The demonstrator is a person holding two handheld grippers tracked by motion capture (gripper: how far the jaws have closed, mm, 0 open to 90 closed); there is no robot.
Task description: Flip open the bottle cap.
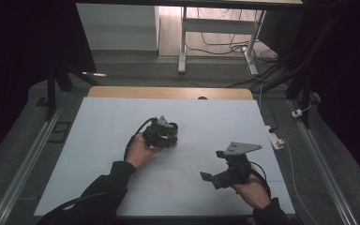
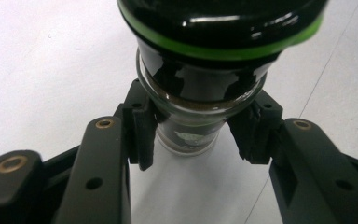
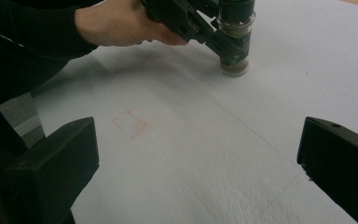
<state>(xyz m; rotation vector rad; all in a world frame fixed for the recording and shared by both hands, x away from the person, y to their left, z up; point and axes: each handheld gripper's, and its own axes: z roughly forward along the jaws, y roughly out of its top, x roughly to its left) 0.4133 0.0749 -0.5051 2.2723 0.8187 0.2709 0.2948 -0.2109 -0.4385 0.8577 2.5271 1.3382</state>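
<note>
- Left gripper (image 2: 193,135): 2 jaws clamped on glass jar (image 2: 200,100), upright on white table (image 1: 103,136).
- Right gripper (image 3: 198,154): jaws wide apart, holding nothing, well apart from jar.

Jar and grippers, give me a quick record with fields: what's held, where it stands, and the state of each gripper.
object: small glass jar with a dark lid, green band under the lid
jar position: upright on the white table
left gripper: jaws closed on the jar's body below the lid
right gripper: jaws wide apart, nothing between them, over the table's right side
table mark: faint red square outline
</note>
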